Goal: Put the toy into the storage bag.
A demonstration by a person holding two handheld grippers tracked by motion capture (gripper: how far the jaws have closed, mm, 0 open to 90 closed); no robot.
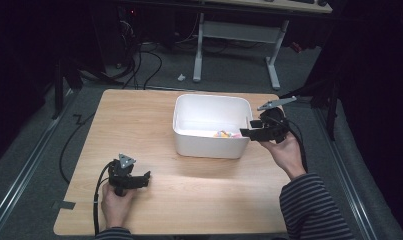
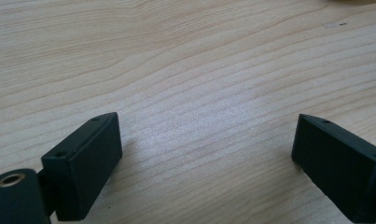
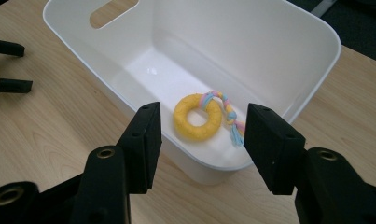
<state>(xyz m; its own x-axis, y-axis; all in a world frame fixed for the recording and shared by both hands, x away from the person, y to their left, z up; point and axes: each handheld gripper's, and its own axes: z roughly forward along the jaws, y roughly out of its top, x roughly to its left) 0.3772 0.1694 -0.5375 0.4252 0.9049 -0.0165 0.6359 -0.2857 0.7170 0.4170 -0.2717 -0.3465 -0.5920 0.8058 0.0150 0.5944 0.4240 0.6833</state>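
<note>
The yellow ring toy (image 3: 197, 117) lies flat on the floor of the white bin (image 3: 316, 60), close to the wall nearest my right gripper (image 3: 202, 140). A short pastel rope (image 3: 225, 112) in pink, blue and yellow is knotted through the ring and trails off to one side, its frayed end resting on the bin floor. In the high view the toy (image 1: 223, 133) shows as a small patch of colour in the near right corner of the bin (image 1: 209, 107).

My right gripper (image 1: 245, 132) hangs at the bin's right edge, its fingers (image 3: 141, 142) reaching in over the rim and standing apart with nothing between them; the toy sits below and beyond them, untouched. The grip is released. The hand (image 1: 284, 150) under it comes in from a striped sleeve (image 1: 309, 205).

The bin stands on the far right part of the wooden counter (image 1: 139, 120), with a cut-out handle in its end wall (image 3: 113, 11).

My left gripper (image 1: 148, 176) rests low over the near left of the counter, well apart from the bin. Its fingers (image 2: 85, 163) are spread wide and grasp nothing, with bare wood grain (image 2: 199, 93) between them. A black cable (image 1: 96, 192) trails from it toward the counter's near edge.
</note>
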